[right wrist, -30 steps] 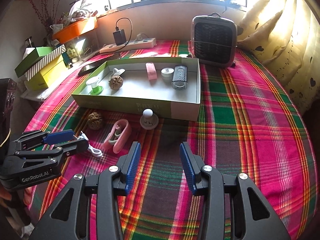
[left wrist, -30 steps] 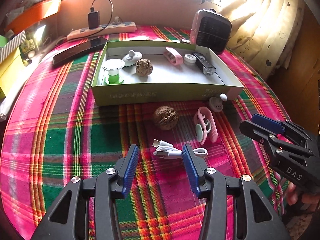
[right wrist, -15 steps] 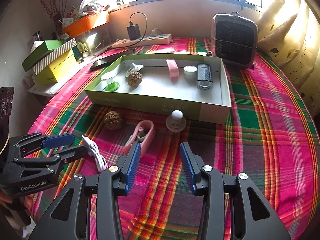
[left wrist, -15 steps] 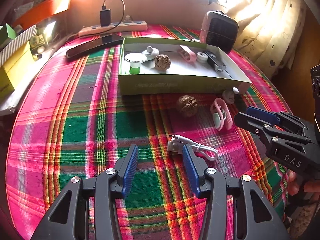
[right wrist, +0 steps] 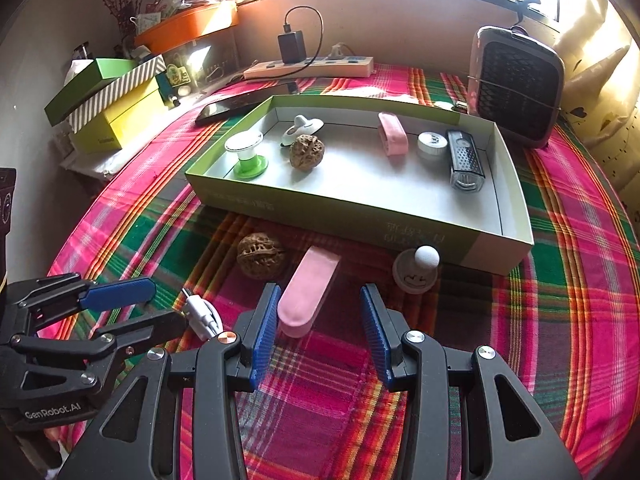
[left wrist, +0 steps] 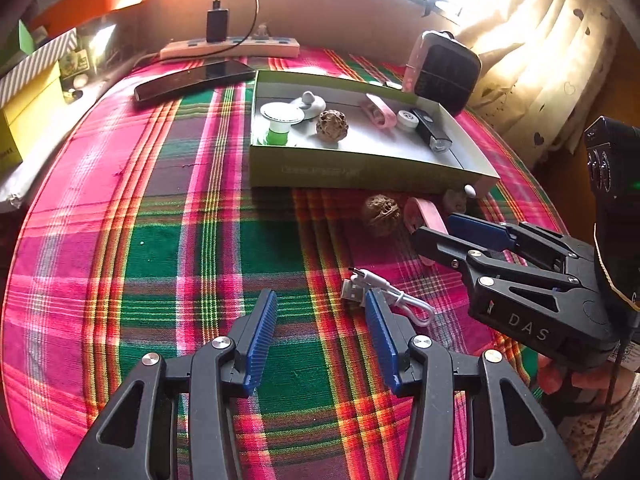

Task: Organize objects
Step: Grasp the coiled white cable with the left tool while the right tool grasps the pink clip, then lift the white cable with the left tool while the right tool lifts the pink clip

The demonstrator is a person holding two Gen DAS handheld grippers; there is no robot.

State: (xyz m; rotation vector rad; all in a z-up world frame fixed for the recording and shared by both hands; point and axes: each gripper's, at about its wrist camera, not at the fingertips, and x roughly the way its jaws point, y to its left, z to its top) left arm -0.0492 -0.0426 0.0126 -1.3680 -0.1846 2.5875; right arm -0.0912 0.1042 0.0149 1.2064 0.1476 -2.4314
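The right gripper (right wrist: pixel 316 322) has its jaws apart, with nothing squeezed. The long pink plastic case (right wrist: pixel 306 292) lies on the desk just in front of the green cardboard box (right wrist: pixel 400 228), its near end between the jaws, close to the left one. A crooked squeeze could tip it away. The left gripper (left wrist: pixel 320 320), jaws apart too, hangs beside the white cable (left wrist: pixel 384 292), touching nothing.

Pink-green plaid tablecloth (right wrist: pixel 560 280), green box (right wrist: pixel 320 206), pink case (right wrist: pixel 308 292), white cable (left wrist: pixel 396 294), blue-padded black fingers (right wrist: pixel 264 332).
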